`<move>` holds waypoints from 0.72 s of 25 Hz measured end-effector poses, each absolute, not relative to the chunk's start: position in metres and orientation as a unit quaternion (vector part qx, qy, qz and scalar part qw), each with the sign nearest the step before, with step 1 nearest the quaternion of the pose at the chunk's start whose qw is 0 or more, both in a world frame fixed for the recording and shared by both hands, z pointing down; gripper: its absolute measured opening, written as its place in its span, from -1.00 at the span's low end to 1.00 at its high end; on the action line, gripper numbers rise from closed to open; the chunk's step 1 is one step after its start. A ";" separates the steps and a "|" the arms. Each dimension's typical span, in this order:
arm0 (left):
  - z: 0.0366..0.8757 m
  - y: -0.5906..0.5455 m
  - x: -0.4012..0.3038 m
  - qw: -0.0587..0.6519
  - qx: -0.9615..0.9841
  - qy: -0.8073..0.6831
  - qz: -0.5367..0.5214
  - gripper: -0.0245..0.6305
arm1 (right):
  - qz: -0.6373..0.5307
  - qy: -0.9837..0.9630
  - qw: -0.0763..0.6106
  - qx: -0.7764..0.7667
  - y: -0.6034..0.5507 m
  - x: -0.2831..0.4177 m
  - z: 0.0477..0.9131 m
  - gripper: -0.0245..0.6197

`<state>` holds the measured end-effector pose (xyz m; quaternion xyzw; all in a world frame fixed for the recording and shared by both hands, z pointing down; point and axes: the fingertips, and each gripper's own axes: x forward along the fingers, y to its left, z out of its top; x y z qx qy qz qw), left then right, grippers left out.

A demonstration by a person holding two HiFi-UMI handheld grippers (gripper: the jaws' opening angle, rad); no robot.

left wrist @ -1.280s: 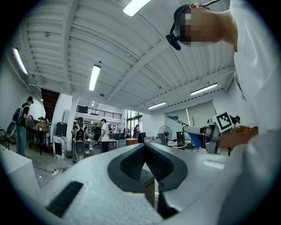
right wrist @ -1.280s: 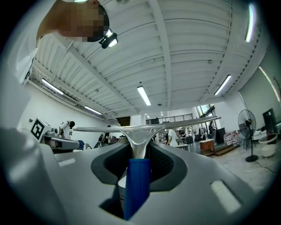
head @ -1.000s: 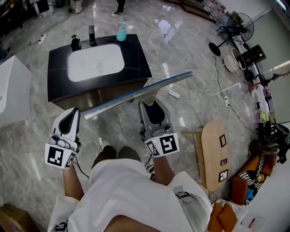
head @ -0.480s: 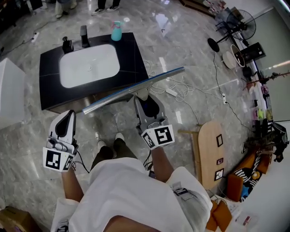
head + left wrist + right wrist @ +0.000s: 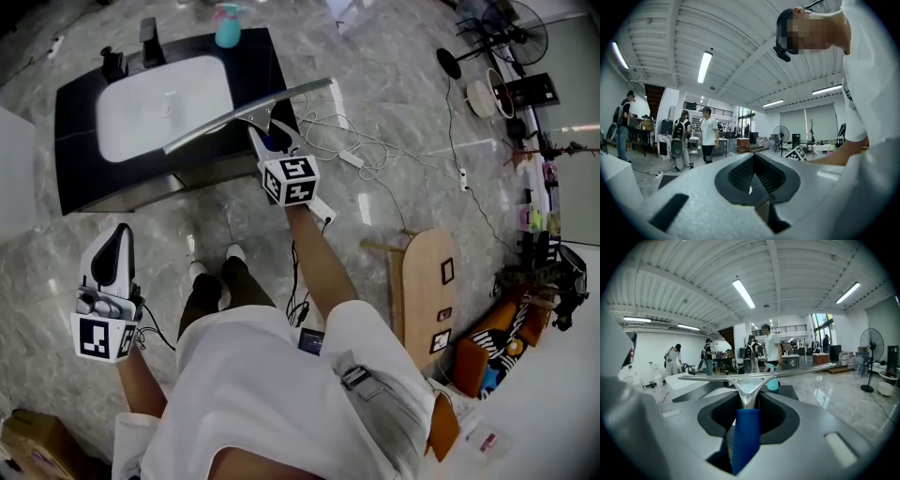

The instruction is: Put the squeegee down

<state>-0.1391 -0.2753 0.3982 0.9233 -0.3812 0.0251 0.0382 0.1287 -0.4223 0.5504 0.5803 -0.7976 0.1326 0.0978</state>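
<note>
The squeegee [image 5: 234,114] has a long metal blade and a blue handle [image 5: 746,432]. My right gripper [image 5: 269,142] is shut on that handle and holds the blade level, over the front right part of the black counter [image 5: 272,66] beside the white sink [image 5: 164,103]. In the right gripper view the blade [image 5: 754,375] runs across just beyond the jaws. I cannot tell whether the blade touches the counter. My left gripper [image 5: 120,234] hangs low at the left over the floor, shut with nothing in it [image 5: 753,157].
A teal spray bottle [image 5: 228,33] and a dark faucet [image 5: 148,42] stand at the counter's far edge. Cables [image 5: 347,141] lie on the marble floor to the right. A wooden board [image 5: 427,300] and a fan [image 5: 487,23] are farther right. People stand in the background.
My right gripper has carried the squeegee forward and down to the counter, so the blade now lies over its front right part. My left gripper has dropped back toward the lower left.
</note>
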 end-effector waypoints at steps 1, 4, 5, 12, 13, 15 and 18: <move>0.400 -0.277 -0.138 0.040 0.923 -0.383 0.026 -0.91 | 0.150 -0.791 0.105 0.583 -0.436 0.132 0.568 -0.51; 0.403 -0.278 -0.133 0.045 0.923 -0.381 0.024 -0.91 | 0.203 -0.766 0.116 0.599 -0.473 0.142 0.616 -0.51; 0.405 -0.278 -0.131 0.046 0.923 -0.381 0.025 -0.91 | 0.217 -0.758 0.122 0.603 -0.484 0.144 0.631 -0.51; 0.413 -0.283 -0.127 0.055 0.917 -0.393 0.035 -0.91 | 0.274 -0.724 0.195 0.603 -0.534 0.160 0.698 -0.51; 0.414 -0.283 -0.126 0.057 0.916 -0.395 0.035 -0.91 | 0.282 -0.718 0.203 0.604 -0.535 0.163 0.704 -0.51; 0.417 -0.286 -0.123 0.062 0.915 -0.398 0.035 -0.91 | 0.295 -0.709 0.216 0.603 -0.536 0.168 0.716 -0.51; 0.434 -0.301 -0.119 0.072 0.914 -0.397 0.037 -0.91 | 0.303 -0.702 0.228 0.603 -0.539 0.172 0.733 -0.51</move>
